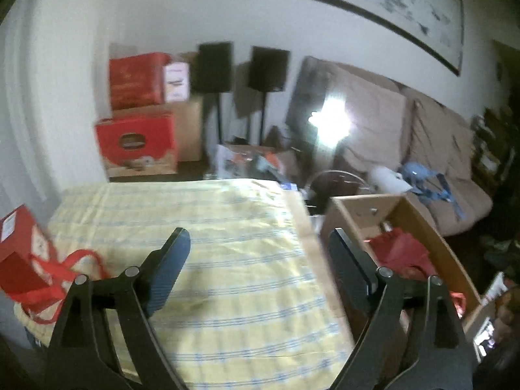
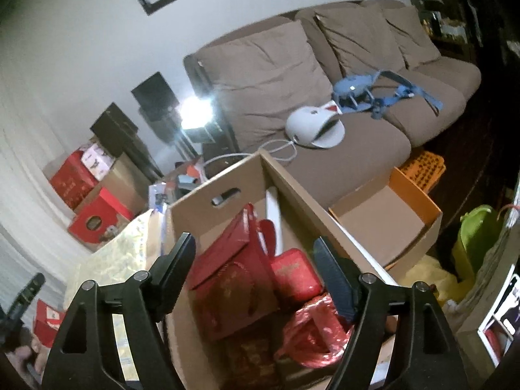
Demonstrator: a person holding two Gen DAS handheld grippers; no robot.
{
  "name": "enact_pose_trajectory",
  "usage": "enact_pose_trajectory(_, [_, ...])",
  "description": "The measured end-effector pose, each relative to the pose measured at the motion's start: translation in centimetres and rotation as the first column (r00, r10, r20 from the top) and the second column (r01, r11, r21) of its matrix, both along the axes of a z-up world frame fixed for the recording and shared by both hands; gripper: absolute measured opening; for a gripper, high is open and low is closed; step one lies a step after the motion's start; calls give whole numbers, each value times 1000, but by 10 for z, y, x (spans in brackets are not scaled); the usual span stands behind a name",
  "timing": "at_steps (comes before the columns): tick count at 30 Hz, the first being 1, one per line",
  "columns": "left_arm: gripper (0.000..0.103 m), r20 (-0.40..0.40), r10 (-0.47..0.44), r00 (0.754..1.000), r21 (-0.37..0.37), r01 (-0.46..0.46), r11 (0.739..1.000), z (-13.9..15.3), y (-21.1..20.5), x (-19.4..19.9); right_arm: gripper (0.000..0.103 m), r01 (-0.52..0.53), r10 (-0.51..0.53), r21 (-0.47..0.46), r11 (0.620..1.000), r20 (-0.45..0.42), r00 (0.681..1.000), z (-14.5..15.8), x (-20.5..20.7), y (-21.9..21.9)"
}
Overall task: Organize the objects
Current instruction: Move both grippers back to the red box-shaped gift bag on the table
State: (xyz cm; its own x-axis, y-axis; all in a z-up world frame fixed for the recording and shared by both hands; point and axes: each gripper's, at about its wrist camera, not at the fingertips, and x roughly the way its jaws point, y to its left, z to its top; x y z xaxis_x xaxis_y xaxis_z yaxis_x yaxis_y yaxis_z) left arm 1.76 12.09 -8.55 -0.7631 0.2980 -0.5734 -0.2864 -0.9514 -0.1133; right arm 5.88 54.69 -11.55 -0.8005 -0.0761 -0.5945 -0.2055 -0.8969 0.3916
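Worktop (image 1: 227, 243) under a yellow cloth; carton (image 2: 227, 175) off its right edge, packed with red boxes (image 2: 234, 292). A red bag (image 1: 35, 269) overhangs the left edge and could slip if snagged. Left hand-held gripper (image 1: 260, 250) and right hand-held gripper (image 2: 255, 253): both spread, empty.

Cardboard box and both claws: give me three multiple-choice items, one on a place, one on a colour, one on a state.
1. Where do the red packages lie?
A. on the sofa
B. in the cardboard box
C. on the speakers

2. What colour is the tablecloth?
A. yellow with blue stripes
B. plain green
C. black

3. How is the right claw?
A. shut on a bag
B. shut, empty
C. open, empty

Key: B, the packages fill the box; A, pale yellow with blue lines; C, fingers apart above the box, gripping nothing.
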Motion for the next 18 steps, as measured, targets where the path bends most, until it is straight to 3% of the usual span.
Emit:
enact_pose_trajectory(4, [84, 5, 12, 1000, 59, -12, 998, 4, -48, -6, 84, -98, 97, -9, 995, -51, 994, 19, 2, -28])
enact_pose_trajectory(9, [83, -20, 170, 985, 182, -164, 970, 33, -154, -22, 87, -289, 287, -20, 957, -58, 956, 26, -5, -97])
enact_pose_trajectory(14, [84, -33, 383, 923, 114, -378, 919, 35, -264, -26, 87, -487, 487, -21, 873, -3, 874, 6, -27, -209])
enact_pose_trajectory(18, [84, 40, 470, 882, 91, -472, 877, 9, -337, -21, 87, -645, 644, -7, 764, 68, 762, -13, -48, -318])
